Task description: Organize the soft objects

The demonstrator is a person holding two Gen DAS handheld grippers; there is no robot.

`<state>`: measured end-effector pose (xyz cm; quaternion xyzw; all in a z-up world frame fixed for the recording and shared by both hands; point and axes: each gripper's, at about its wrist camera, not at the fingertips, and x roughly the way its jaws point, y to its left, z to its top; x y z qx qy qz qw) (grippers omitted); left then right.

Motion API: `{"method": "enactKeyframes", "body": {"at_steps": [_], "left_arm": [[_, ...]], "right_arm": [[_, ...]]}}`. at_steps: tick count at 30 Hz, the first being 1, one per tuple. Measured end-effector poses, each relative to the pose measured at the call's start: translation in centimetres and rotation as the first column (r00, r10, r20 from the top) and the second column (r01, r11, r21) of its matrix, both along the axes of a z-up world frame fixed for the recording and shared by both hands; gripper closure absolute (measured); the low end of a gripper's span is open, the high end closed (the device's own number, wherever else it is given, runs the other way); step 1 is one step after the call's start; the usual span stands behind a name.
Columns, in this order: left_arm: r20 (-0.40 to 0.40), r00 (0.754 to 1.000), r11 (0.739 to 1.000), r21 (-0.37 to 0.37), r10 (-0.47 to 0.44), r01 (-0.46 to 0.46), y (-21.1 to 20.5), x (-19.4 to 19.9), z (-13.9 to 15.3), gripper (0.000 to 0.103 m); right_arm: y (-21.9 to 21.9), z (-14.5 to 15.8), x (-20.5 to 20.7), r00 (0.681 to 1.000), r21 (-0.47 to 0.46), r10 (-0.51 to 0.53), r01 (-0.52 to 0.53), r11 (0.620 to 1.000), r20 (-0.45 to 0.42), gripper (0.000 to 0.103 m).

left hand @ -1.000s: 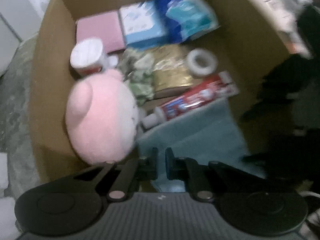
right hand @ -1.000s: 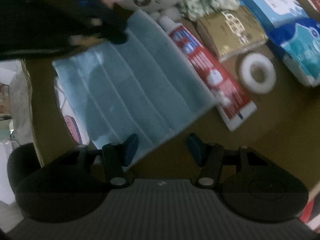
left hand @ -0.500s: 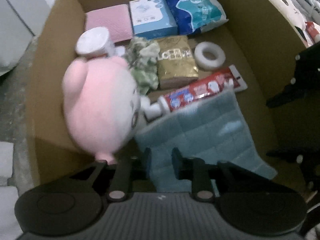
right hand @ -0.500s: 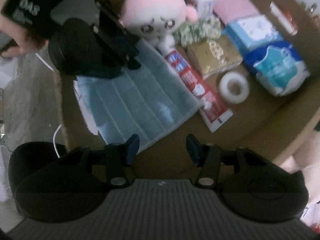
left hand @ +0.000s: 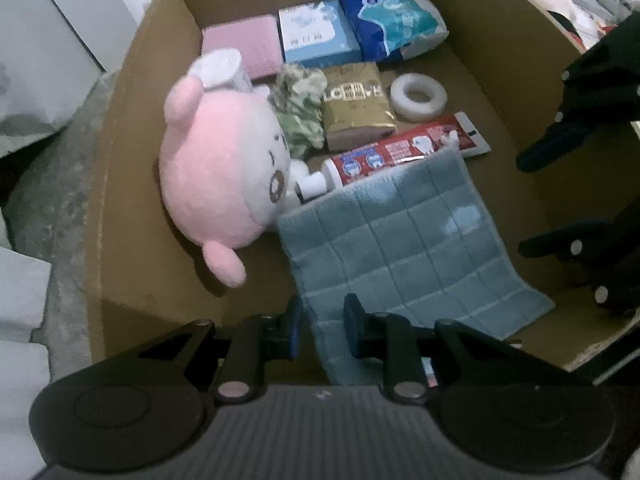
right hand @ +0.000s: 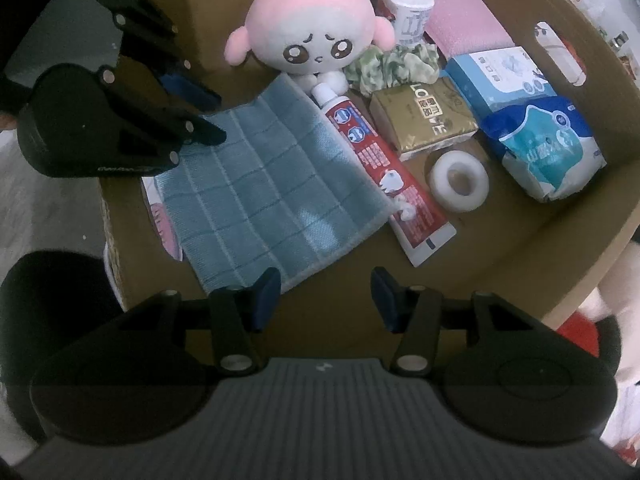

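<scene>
While the left gripper hangs with its jaws a little apart over the near edge of the blue towel, pinching nothing, the right gripper is closing on empty air above the cardboard box. Inside the box the towel lies flat, its far edge overlapping the red toothpaste tube. Just beyond sits the pink plush doll, touching a green scrunchie. Tissue packs line the far wall.

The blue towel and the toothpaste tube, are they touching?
Touching. The right wrist view shows the blue towel with its edge lying over the side of the toothpaste tube, no gap between them.
</scene>
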<state>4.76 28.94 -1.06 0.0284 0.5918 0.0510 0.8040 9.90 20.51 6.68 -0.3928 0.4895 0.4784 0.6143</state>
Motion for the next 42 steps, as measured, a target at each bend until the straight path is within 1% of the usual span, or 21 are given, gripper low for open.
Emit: {"method": "enactKeyframes", "body": {"at_steps": [2,7,13,16,17,19,21,23,25,27,29,30,31,32,34,35,36,38,39,41,42], "left_arm": [[0.017,1.000,1.000,0.020,-0.003,0.003,-0.4,-0.8,0.1,0.080],[0.036,0.999,1.000,0.001,-0.013,0.013,0.1,-1.5,0.7,0.080],[0.051,0.998,1.000,-0.018,-0.021,0.022,0.0,-0.3,0.2,0.073],[0.065,0.996,0.998,0.014,-0.061,0.061,0.2,0.4,0.6,0.073],[0.078,0.994,0.998,0.011,-0.070,0.069,0.3,0.8,0.9,0.069],[0.100,0.992,0.995,-0.047,-0.083,0.088,0.7,2.1,1.6,0.066],[0.072,0.991,0.985,-0.122,-0.117,0.125,0.6,3.8,1.5,0.066],[0.044,0.988,0.975,-0.163,-0.145,0.151,-0.1,5.2,0.7,0.065],[0.010,0.987,0.965,-0.211,-0.160,0.159,-0.9,6.4,-0.4,0.055],[-0.017,0.987,0.954,-0.260,-0.158,0.149,-1.7,7.3,-1.6,0.032],[-0.043,0.992,0.947,-0.307,-0.115,0.097,-2.1,7.6,-1.9,0.023],[-0.062,0.994,0.946,-0.317,-0.092,0.068,-2.5,8.0,-2.1,0.024],[-0.074,0.994,0.949,-0.310,-0.081,0.054,-3.0,8.2,-2.3,0.024],[-0.082,0.994,0.957,-0.286,-0.074,0.048,-3.6,8.3,-2.5,0.030],[-0.088,0.993,0.982,-0.179,-0.076,0.059,-5.6,8.2,-2.8,0.045],[-0.095,0.991,0.990,-0.107,-0.098,0.088,-6.7,8.0,-2.8,0.063],[-0.080,0.992,0.992,-0.086,-0.099,0.092,-7.2,7.8,-2.5,0.094],[-0.084,0.993,0.995,-0.066,-0.083,0.078,-7.5,7.8,-2.1,0.093],[-0.083,0.994,0.997,-0.019,-0.077,0.076,-7.8,7.9,-1.9,0.093],[-0.093,0.992,0.996,-0.025,-0.086,0.084,-7.9,8.1,-1.9,0.093],[-0.088,0.993,0.996,-0.052,-0.081,0.077,-7.6,8.0,-1.7,0.093]], "right_arm": [[-0.3,0.0,-0.4,1.000,0.006,0.012,-0.012,1.000,-0.007,0.053],[-0.6,0.2,-0.8,0.999,0.026,0.032,-0.031,0.999,-0.027,0.054],[-0.4,-0.4,0.7,0.999,0.027,0.029,-0.028,0.999,-0.018,0.054],[-0.7,-0.1,0.4,1.000,0.047,0.024,-0.024,0.999,-0.007,0.055],[-0.8,0.0,0.3,1.000,0.056,0.023,-0.023,0.998,-0.007,0.054],[-1.5,1.1,0.1,1.000,0.089,0.020,-0.019,0.996,-0.012,0.052],[-2.3,2.2,-0.2,1.000,0.119,0.027,-0.026,0.993,-0.010,0.048],[-3.2,3.0,-1.1,1.000,0.140,0.023,-0.023,0.990,0.000,0.047],[-4.6,3.7,-1.4,1.000,0.162,0.027,-0.026,0.986,0.001,0.046],[-5.6,4.3,-1.6,0.999,0.205,0.035,-0.033,0.978,-0.002,0.046],[-6.4,5.0,-1.7,1.000,0.244,0.013,-0.008,0.970,-0.022,0.045],[-6.7,5.1,-1.6,0.999,0.259,0.016,-0.005,0.966,-0.038,0.045],[-6.9,5.3,-1.7,0.999,0.266,0.016,-0.004,0.964,-0.043,0.045],[-7.0,5.3,-1.7,0.999,0.276,0.020,-0.006,0.961,-0.046,0.044],[-7.2,5.2,-1.8,0.998,0.289,0.031,-0.016,0.957,-0.050,0.044],[-7.2,5.2,-1.8,0.998,0.295,0.033,-0.016,0.955,-0.052,0.044],[-7.3,5.2,-1.9,0.998,0.302,0.039,-0.021,0.953,-0.054,0.043],[-7.4,5.1,-2.0,0.998,0.314,0.042,-0.024,0.949,-0.050,0.043],[-7.5,5.1,-2.0,0.998,0.322,0.042,-0.023,0.947,-0.050,0.043],[-7.8,5.4,-2.2,0.998,0.335,0.043,-0.023,0.942,-0.055,0.043],[-7.9,5.5,-2.2,0.997,0.341,0.047,-0.025,0.940,-0.057,0.043]]}}
